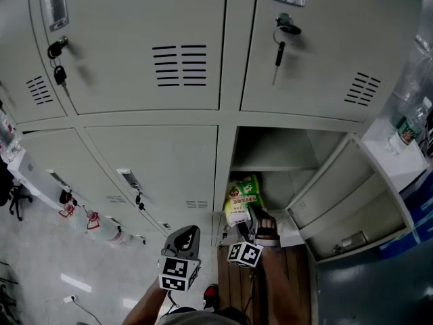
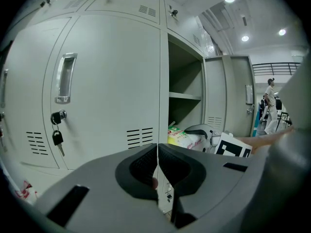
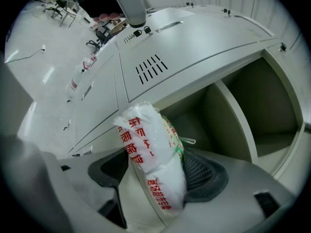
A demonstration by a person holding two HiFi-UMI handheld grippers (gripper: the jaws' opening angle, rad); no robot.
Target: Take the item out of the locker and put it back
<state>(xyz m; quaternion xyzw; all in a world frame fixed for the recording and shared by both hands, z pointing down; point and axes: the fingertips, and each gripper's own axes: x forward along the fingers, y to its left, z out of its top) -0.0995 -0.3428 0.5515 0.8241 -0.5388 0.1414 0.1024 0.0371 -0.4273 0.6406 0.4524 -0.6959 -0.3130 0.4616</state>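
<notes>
While the left gripper's [image 2: 157,150] jaws meet, the right gripper's [image 3: 156,168] gape, seemingly loose, round the bag [image 3: 146,144] at the locker's [image 1: 284,144] edge.

Pale grey lockers [image 1: 122,46] — bag [image 3: 155,169] white with red print, green and yellow.

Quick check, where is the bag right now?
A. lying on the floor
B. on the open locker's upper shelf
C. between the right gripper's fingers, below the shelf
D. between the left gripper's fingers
C: the bag sits between the fingers of the right gripper, and the head view shows it below the shelf of the open locker.
</notes>
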